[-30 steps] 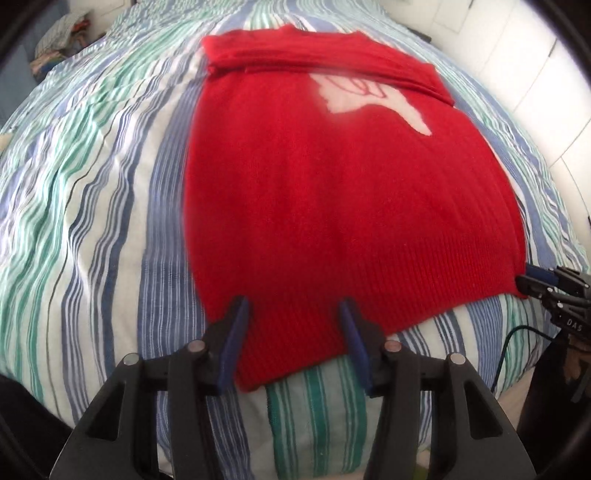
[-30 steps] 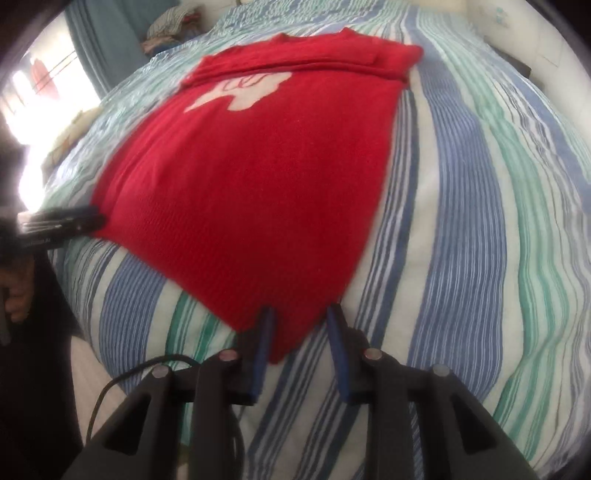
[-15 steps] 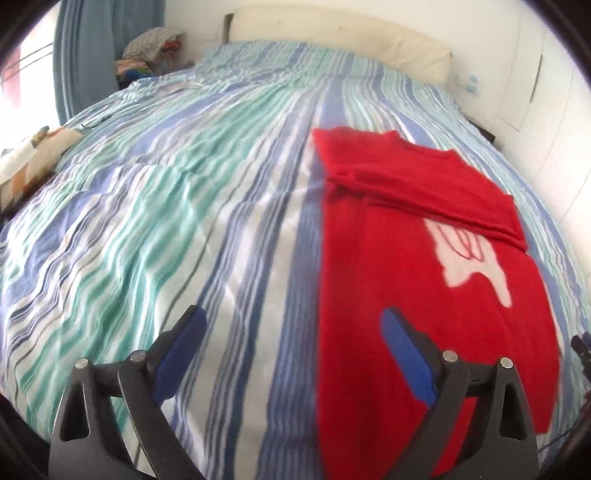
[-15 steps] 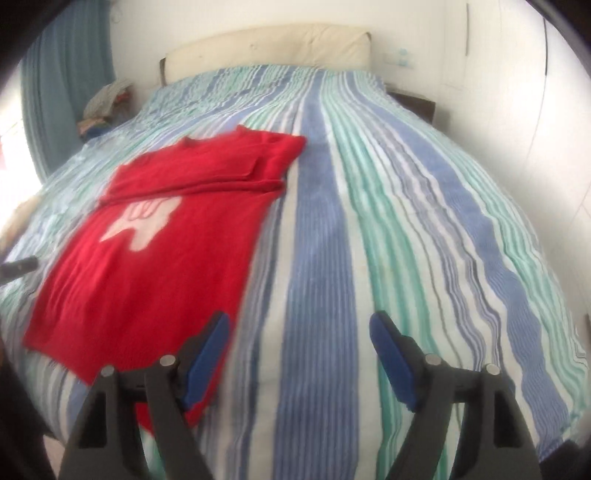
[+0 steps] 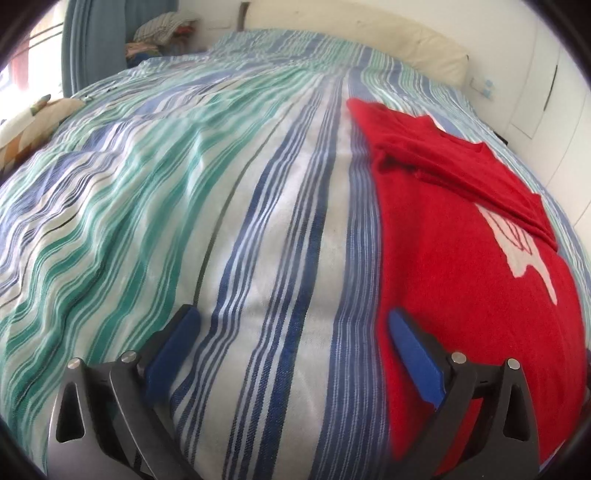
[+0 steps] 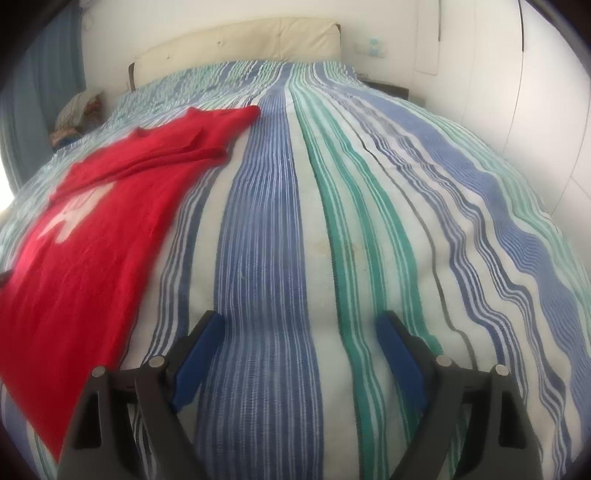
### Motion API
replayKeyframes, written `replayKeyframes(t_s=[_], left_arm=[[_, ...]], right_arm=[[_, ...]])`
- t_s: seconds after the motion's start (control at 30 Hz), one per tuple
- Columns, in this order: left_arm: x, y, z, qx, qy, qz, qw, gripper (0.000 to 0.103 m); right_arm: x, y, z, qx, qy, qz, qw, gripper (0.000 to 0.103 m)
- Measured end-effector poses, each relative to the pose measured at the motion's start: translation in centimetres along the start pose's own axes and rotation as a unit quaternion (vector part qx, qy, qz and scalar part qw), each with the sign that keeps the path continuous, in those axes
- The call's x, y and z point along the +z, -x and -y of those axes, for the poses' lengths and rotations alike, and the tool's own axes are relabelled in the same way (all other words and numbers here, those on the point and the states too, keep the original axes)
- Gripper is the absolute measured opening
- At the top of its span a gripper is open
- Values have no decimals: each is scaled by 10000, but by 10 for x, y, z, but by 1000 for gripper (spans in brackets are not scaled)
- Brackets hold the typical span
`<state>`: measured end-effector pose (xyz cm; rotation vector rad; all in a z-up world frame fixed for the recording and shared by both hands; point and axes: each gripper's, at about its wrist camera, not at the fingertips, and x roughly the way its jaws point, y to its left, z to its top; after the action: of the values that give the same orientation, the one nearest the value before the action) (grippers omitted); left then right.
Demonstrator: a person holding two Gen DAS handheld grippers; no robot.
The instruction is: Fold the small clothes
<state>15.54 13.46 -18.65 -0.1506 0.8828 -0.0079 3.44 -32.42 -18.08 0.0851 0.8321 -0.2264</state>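
A red knit sweater [image 5: 461, 251] with a white motif lies flat on the striped bed, its sleeves folded across the top. It fills the right side of the left wrist view and the left side of the right wrist view [image 6: 85, 240]. My left gripper [image 5: 291, 325] is open and empty, over the bedspread at the sweater's left edge, its right finger above the red cloth. My right gripper [image 6: 299, 328] is open and empty, over bare bedspread to the right of the sweater.
The bed has a blue, green and white striped cover [image 6: 369, 221] and a cream headboard [image 6: 240, 40]. A pile of clothes [image 5: 162, 33] lies by a blue curtain at the far left. A patterned cushion [image 5: 29, 122] sits at the bed's left edge. White wardrobe doors [image 6: 535, 110] stand on the right.
Both grippers were nearly closed around the sweater's bottom hem corners a second ago. They have opened wide and moved outward and up, left one leftward, right one rightward. The sweater lies still.
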Motion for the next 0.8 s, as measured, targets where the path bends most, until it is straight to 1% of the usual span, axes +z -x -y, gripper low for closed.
replayKeyframes(t_s=[0.4, 0.8], left_arm=[[-2, 2, 1, 17, -15, 60, 10000, 102], [-2, 2, 3, 66, -46, 37, 10000, 102]], right_arm=[[-3, -1, -3, -80, 43, 12, 10000, 86], [-2, -1, -3, -132, 63, 12, 9999, 86]])
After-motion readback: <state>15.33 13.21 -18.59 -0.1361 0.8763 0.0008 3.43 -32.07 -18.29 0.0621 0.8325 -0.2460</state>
